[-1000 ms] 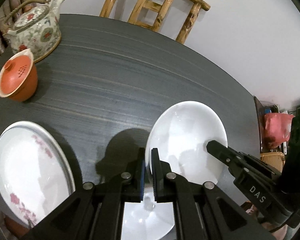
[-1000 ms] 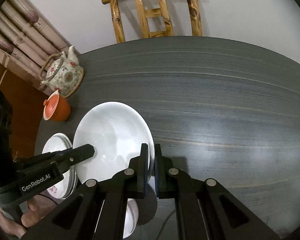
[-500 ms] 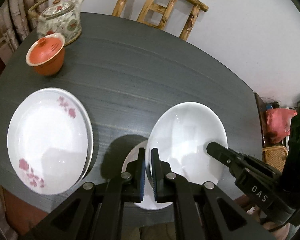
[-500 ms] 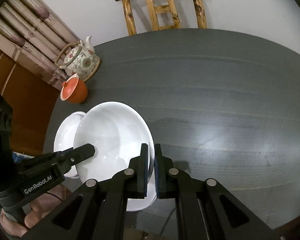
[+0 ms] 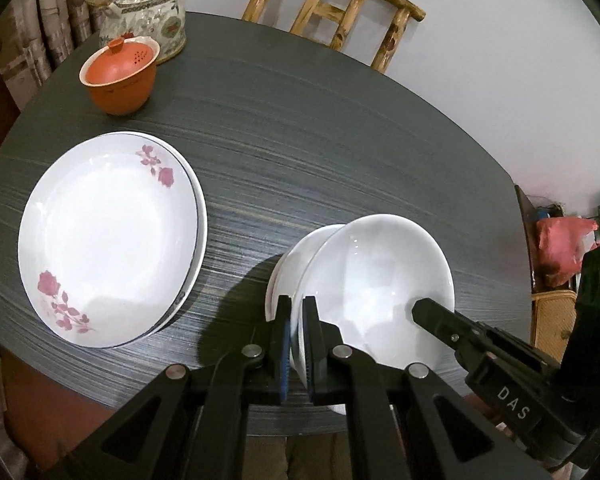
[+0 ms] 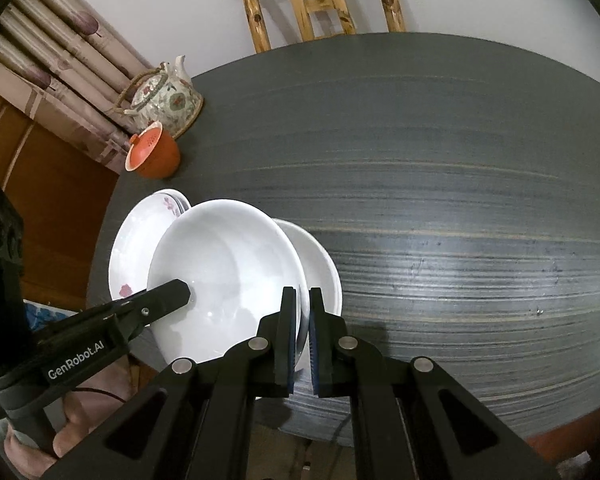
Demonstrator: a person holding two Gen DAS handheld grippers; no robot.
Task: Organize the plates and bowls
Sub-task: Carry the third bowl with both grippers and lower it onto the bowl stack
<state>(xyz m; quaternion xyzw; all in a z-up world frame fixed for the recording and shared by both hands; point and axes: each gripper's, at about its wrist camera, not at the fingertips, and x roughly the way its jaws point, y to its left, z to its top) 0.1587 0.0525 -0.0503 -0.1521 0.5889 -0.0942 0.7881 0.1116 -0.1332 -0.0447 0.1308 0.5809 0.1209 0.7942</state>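
Two grippers hold one white bowl [image 5: 374,280] together, each at one side of its rim. The fingers of the left gripper [image 5: 296,322] are clamped on the rim nearest to its camera, and the fingers of the right gripper [image 6: 302,310] are clamped on the opposite rim. In the left wrist view the right gripper comes in from the lower right, with one finger over the inside of the bowl. The held bowl is tilted and is above a second white bowl [image 5: 304,252], which sits on the dark bench [image 5: 320,152] near its front edge; I cannot tell if the two bowls touch. Just beside them, on the left, is a stack of white plates with pink flowers [image 5: 108,236]. Farther back on the bench stand an orange lidded cup [image 5: 118,76] and, just behind it, a flowered teapot [image 5: 148,28]. A wooden chair [image 5: 340,16] stands behind the bench, against the pale wall. In the right wrist view, part of a hand [image 6: 40,436] is seen low on the left, under the left gripper.
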